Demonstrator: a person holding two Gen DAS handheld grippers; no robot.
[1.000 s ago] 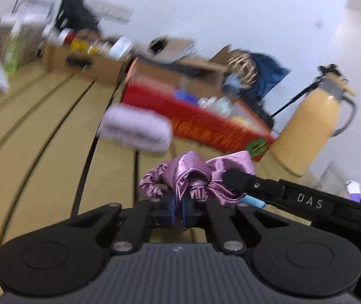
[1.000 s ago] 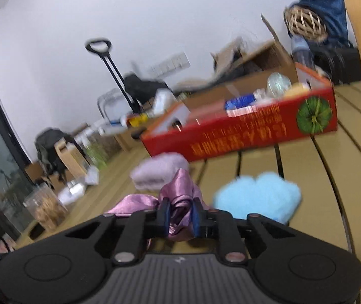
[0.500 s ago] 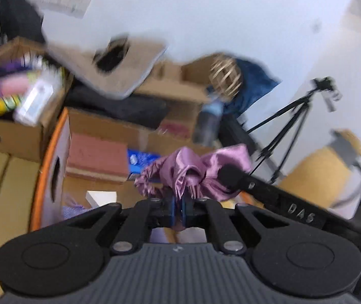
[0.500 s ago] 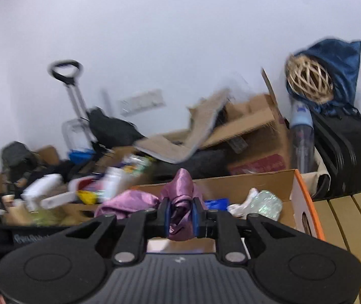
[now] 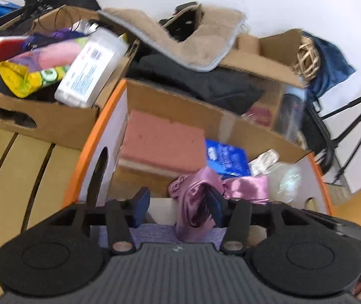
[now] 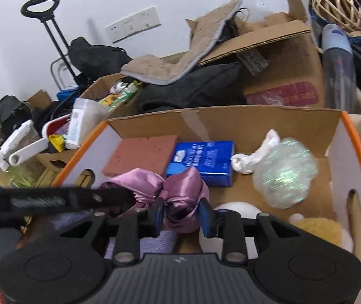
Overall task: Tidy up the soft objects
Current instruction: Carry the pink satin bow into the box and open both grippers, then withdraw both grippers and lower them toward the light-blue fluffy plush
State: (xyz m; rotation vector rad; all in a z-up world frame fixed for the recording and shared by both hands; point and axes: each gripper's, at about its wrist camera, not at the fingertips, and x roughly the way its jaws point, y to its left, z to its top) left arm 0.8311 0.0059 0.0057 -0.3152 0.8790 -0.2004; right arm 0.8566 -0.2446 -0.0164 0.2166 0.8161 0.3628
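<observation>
Right wrist view: above orange-rimmed cardboard box point(image 6: 358, 136), right gripper point(image 6: 181, 214) just opening, pink satin cloth point(image 6: 180, 185) loose between its pads; left gripper point(image 5: 178, 207) just opened wide, cloth draped against one finger

No legible text: only blurred print on the blue packet point(image 6: 202, 162) and white container point(image 5: 89, 69).
</observation>
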